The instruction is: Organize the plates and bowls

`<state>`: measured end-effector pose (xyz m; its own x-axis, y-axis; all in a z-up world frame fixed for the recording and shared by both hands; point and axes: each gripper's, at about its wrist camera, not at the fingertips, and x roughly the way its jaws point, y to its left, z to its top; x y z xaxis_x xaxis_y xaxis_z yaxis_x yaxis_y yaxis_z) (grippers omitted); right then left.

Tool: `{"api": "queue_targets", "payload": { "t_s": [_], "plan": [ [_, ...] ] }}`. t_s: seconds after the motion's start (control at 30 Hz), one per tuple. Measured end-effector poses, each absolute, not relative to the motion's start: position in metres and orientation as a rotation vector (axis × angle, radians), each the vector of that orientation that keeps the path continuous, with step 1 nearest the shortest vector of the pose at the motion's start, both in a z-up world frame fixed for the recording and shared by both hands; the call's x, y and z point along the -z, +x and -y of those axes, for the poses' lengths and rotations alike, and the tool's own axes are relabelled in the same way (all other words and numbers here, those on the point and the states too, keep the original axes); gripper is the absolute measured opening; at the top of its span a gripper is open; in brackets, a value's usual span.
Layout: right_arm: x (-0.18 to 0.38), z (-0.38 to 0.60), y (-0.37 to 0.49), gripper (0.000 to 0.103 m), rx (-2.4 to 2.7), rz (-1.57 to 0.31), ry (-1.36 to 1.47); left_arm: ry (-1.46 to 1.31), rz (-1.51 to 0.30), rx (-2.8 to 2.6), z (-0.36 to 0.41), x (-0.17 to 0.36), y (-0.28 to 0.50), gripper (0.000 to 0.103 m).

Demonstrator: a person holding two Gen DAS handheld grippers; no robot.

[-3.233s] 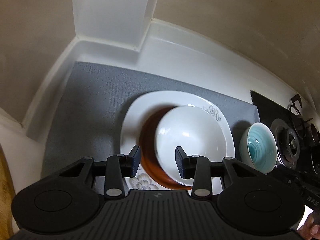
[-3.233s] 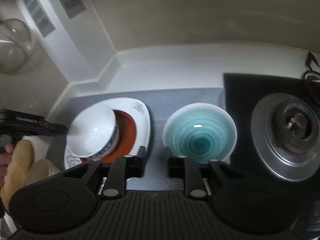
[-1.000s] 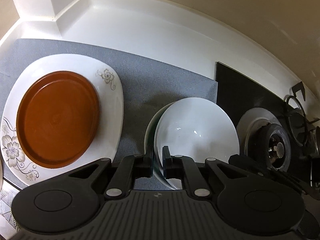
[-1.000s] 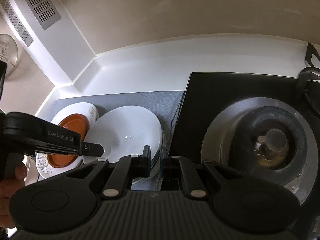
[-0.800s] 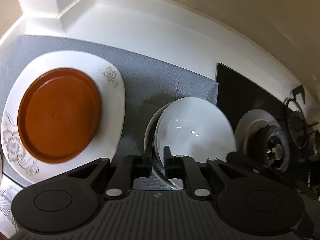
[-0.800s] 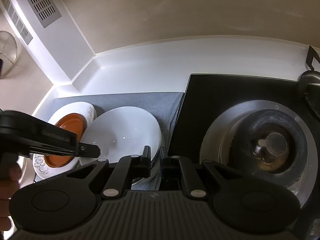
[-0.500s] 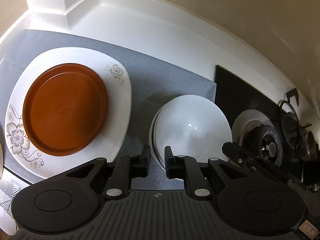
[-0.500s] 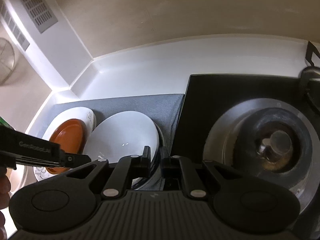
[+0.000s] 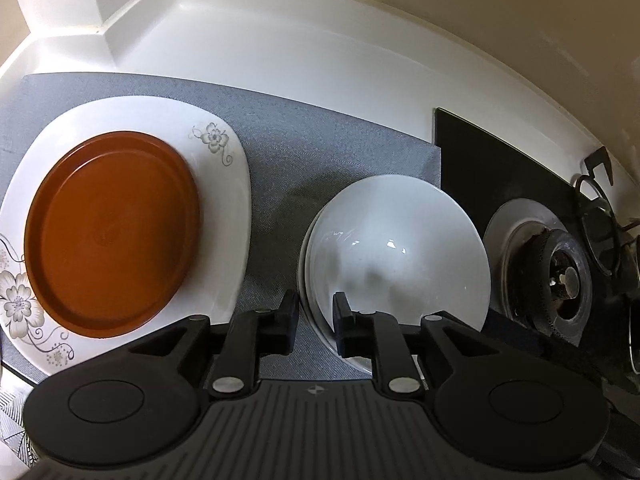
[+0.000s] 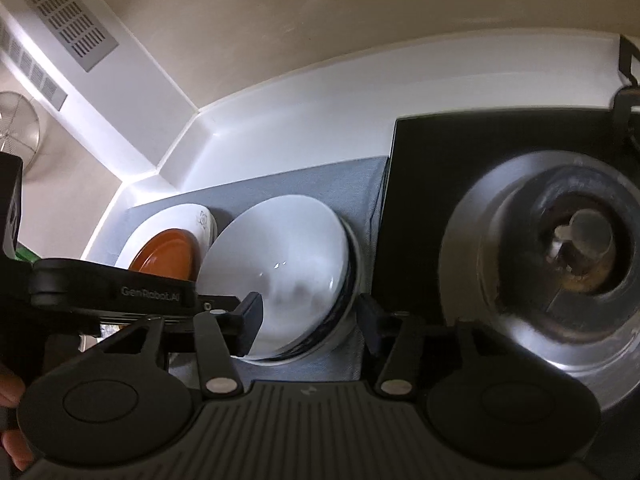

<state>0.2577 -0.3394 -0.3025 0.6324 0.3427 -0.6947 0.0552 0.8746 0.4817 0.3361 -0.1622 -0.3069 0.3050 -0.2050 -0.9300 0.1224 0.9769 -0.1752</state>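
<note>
A white bowl (image 9: 396,256) sits nested in a second bowl, of which only the rim (image 9: 302,276) shows. Both stand on the grey mat (image 9: 320,144). My left gripper (image 9: 314,318) straddles the near-left rim, its jaws opening a little, pads off the rim. In the right wrist view the white bowl (image 10: 280,256) lies between the widely parted, still opening jaws of my right gripper (image 10: 308,322). The left gripper's arm (image 10: 120,292) reaches in from the left. An orange plate (image 9: 112,232) rests on a white floral plate (image 9: 224,184) at the left.
A black hob (image 9: 472,152) with a steel burner (image 9: 560,276) borders the mat on the right, and the burner (image 10: 568,248) fills the right of the right wrist view. White counter and wall run behind. A person's hand (image 10: 12,440) shows at the lower left edge.
The white bowl went from the orange plate into the teal bowl. Both grippers, shut on the bowls' rim a second ago, have parted their jaws, the right one widely.
</note>
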Motion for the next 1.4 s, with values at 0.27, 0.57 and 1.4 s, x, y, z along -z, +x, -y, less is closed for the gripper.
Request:
{"api": "queue_targets", "payload": {
  "t_s": [0.27, 0.57, 1.4],
  "plan": [
    [0.300, 0.331, 0.261, 0.030, -0.112, -0.879, 0.409, -0.063, -1.253, 0.232, 0.160, 0.308, 0.335, 0.019],
    [0.297, 0.332, 0.228, 0.024, -0.155, -0.928, 0.398, -0.050, -1.301, 0.252, 0.148, 0.308, 0.289, 0.022],
    [0.309, 0.331, 0.224, 0.023, -0.125, -0.952, 0.513, -0.143, -1.305, 0.280, 0.127, 0.308, 0.291, 0.019]
  ]
}}
